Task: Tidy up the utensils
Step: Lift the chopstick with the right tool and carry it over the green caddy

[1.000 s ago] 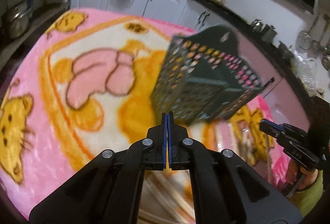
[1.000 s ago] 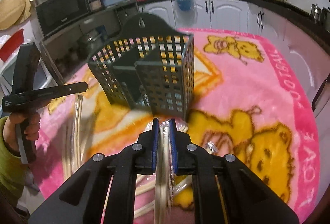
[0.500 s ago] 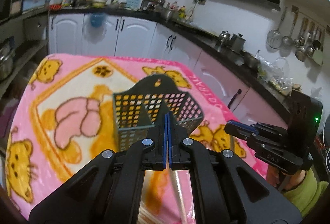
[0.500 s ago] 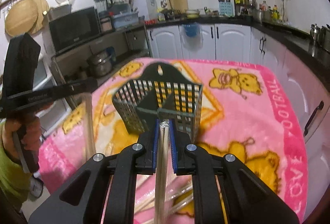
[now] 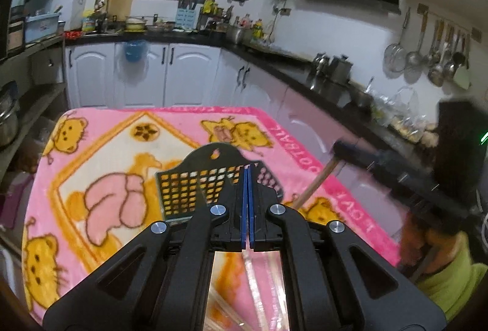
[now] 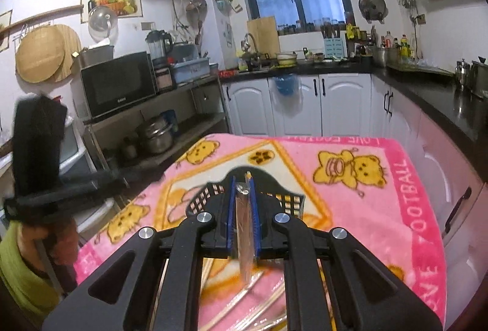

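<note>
A dark perforated utensil basket point(image 5: 189, 190) stands on the pink bear blanket point(image 5: 106, 154), just beyond both grippers. My left gripper point(image 5: 246, 206) is raised, its blue pads pressed flat together. A pale chopstick point(image 5: 254, 279) runs down from under those pads. My right gripper point(image 6: 243, 218) is shut on a silvery chopstick point(image 6: 244, 239) whose tip sticks up above the pads. The basket point(image 6: 292, 203) lies behind it. In the left wrist view the right gripper point(image 5: 338, 148) hovers at the right, with its chopstick point(image 5: 314, 187) slanting down. The left gripper point(image 6: 119, 178) shows blurred at the left of the right wrist view.
Several loose chopsticks point(image 6: 238, 309) lie on the blanket near its front edge. A hand in a green sleeve point(image 5: 451, 279) holds the right gripper. White cabinets point(image 6: 305, 108) and a dark counter point(image 5: 305, 68) ring the table. A shelf with a microwave point(image 6: 119, 84) stands at the left.
Both grippers have risen from just above the blanket, and both views have tipped up toward the kitchen walls. The basket now sits lower and smaller in each view. Both grippers stayed shut.
</note>
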`<state>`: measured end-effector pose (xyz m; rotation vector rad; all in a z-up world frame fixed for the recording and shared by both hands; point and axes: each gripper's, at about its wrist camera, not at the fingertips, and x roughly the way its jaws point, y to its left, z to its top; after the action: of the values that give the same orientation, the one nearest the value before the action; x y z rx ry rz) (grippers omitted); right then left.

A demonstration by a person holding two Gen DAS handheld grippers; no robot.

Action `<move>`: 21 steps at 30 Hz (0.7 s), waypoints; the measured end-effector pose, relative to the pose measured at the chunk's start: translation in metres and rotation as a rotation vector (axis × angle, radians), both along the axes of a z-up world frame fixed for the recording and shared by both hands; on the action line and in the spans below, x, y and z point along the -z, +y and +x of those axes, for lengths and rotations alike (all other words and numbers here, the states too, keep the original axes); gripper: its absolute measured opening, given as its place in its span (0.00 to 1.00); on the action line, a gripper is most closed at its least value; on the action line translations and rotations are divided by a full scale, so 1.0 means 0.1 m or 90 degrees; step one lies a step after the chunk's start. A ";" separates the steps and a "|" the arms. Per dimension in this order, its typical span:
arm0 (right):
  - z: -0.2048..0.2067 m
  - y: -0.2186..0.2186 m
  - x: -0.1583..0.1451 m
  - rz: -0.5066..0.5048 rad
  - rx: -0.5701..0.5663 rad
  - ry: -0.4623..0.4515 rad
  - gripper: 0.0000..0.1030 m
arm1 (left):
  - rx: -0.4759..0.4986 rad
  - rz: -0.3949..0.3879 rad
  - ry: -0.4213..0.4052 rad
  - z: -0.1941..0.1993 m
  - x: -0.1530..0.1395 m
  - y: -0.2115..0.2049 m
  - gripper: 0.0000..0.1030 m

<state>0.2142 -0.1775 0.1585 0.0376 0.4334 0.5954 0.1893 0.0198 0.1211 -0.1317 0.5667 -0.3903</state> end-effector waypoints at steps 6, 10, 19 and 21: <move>0.03 0.07 -0.32 0.006 -0.004 -0.038 0.09 | -0.018 0.010 0.033 0.10 0.13 0.08 0.00; 0.07 0.08 -0.55 0.006 0.002 -0.068 0.09 | -0.026 0.022 0.029 0.13 0.09 0.11 0.00; 0.29 0.04 -0.75 -0.005 0.032 -0.095 0.09 | -0.045 0.029 0.045 0.43 0.15 0.12 0.00; 0.37 0.05 -0.71 -0.009 0.037 -0.089 0.09 | -0.047 0.029 0.053 0.53 0.19 0.11 0.00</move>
<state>0.2512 -0.1727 0.2292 -0.0050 0.3006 0.5345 0.2424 0.0310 0.1023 -0.1256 0.6500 -0.3012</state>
